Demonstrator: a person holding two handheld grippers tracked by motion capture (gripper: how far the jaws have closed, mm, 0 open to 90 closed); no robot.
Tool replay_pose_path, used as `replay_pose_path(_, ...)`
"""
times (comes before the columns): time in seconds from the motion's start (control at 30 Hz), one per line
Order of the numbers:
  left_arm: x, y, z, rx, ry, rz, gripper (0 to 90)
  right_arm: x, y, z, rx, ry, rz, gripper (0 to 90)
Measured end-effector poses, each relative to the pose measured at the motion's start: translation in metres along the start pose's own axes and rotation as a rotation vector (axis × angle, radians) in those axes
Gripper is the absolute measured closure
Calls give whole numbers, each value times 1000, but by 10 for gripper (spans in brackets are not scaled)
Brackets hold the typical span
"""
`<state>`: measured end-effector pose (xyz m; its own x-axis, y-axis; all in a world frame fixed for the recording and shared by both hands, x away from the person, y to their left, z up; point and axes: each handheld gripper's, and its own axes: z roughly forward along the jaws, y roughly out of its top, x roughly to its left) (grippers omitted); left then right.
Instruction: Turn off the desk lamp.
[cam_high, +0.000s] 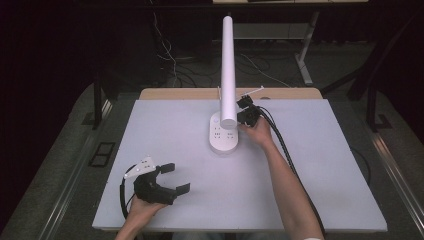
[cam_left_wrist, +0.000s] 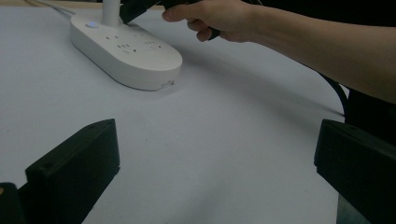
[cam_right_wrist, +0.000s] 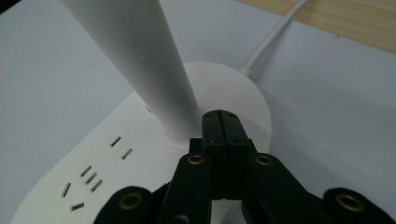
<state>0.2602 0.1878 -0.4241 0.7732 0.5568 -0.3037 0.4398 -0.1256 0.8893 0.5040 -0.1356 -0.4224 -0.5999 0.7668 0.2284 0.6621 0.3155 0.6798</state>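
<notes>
Right gripper (cam_right_wrist: 219, 116) jaws together, tips at lamp (cam_right_wrist: 140, 60) stem; cable (cam_right_wrist: 273, 39) seen here. Left gripper (cam_high: 170, 177) agape, idle. High view: stem upright.

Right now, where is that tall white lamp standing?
In the high view the lamp rises from its socket base at the table's middle, toward the far edge, with the right gripper beside its post.

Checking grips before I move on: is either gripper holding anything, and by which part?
Nothing is held. The right gripper has its jaws shut together, empty, beside the lamp post. The left gripper is open over the table.
</notes>
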Motion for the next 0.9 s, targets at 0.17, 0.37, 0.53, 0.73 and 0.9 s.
replay_pose_path(0.17, -1, 0, 0, 0, -1, 3, 0, 3, 0, 1, -4, -8, -12, 900)
replay_pose_path(0.37, 1, 0, 0, -3, 2, -1, 0, 5, 1, 0, 7, -18, -15, 900)
replay_pose_path(0.53, 1, 0, 0, -4, 2, -2, 0, 6, 2, -1, 18, -24, -27, 900)
replay_pose_path(0.73, 1, 0, 0, -4, 2, -1, 0, 3, 2, -2, 18, -31, -29, 900)
replay_pose_path(0.9, 1, 0, 0, -3, 3, 0, 0, 0, 0, -2, 8, -12, -11, 900)
